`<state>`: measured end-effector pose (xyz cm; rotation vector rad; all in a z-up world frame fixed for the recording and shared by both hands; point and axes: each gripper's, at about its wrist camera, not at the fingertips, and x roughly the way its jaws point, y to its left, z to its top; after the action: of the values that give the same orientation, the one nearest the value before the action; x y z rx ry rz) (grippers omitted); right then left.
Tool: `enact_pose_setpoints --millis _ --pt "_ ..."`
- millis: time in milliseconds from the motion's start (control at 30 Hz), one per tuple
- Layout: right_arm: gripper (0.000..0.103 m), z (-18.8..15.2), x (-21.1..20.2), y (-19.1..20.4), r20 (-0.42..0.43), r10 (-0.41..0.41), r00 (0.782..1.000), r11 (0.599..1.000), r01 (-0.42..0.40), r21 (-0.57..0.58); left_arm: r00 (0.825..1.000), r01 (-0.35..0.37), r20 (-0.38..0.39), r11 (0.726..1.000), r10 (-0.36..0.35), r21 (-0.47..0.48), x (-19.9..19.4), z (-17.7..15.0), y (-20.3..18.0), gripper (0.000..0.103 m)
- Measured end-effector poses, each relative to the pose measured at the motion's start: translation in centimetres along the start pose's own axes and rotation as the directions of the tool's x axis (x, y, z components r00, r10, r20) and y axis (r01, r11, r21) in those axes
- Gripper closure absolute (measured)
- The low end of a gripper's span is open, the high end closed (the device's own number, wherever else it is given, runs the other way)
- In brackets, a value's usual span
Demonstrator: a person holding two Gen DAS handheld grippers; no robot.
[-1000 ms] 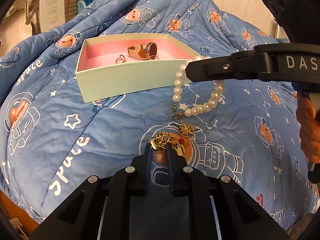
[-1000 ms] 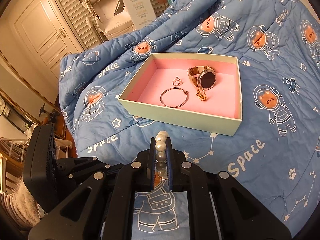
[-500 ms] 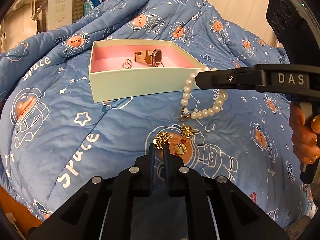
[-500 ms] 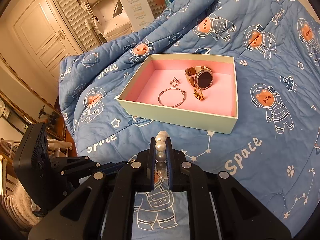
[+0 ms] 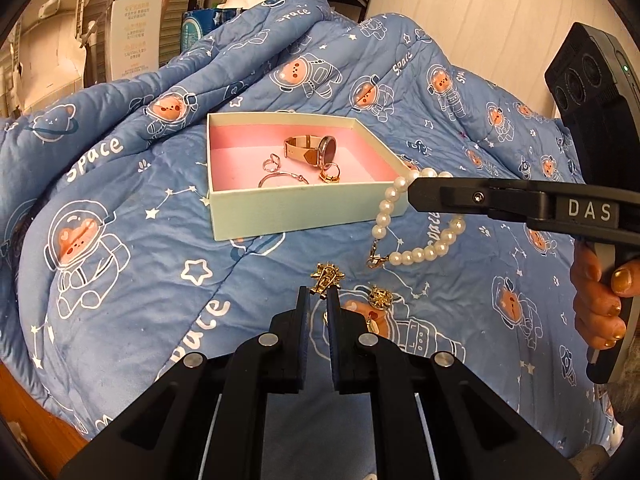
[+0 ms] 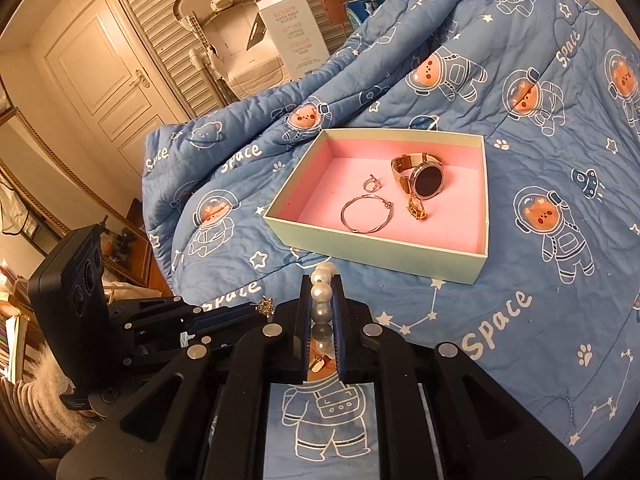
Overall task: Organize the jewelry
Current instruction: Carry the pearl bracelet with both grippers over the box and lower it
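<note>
A pale green box (image 5: pixel 304 210) (image 6: pixel 376 254) with a pink lining sits on the blue quilt. It holds a watch (image 6: pixel 425 179), a thin bangle (image 6: pixel 366 219), a ring (image 6: pixel 371 184) and a small gold piece (image 6: pixel 417 208). My right gripper (image 6: pixel 322 296) (image 5: pixel 414 194) is shut on a pearl bracelet (image 5: pixel 404 236) (image 6: pixel 322 292) that hangs just off the box's near right corner. My left gripper (image 5: pixel 318 300) is shut on a gold charm (image 5: pixel 327 276) (image 6: pixel 266 306), lifted off the quilt. Another gold earring (image 5: pixel 379 298) lies on the quilt.
The quilt (image 5: pixel 120 272) is bunched high behind the box. A tall white carton (image 5: pixel 134 28) (image 6: pixel 292 28) and shutters stand beyond the bed. A wooden edge (image 5: pixel 24 408) shows at lower left.
My left gripper has lifted the gold charm up off the quilt and pulled back. My right gripper with the pearl bracelet has risen and drawn closer to the box.
</note>
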<state>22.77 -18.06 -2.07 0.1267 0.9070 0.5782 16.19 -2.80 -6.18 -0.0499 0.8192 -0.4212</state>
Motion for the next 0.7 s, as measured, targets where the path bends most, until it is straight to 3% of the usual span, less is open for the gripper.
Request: enact_pose_setpoints --millis 400,700 --pt "0.093 2.7 -1.2 1.0 0.058 0.009 0.998 0.997 -0.005 -0.072 0.998 -0.021 0.059 0.999 0.019 0.035 -0.4 5.0 0.9 0.095" --pt "0.093 5.9 -0.2 -0.1 0.078 -0.018 0.997 0.997 0.023 -0.072 0.999 -0.028 0.036 0.998 0.026 0.047 1.5 8.7 1.9 0.095"
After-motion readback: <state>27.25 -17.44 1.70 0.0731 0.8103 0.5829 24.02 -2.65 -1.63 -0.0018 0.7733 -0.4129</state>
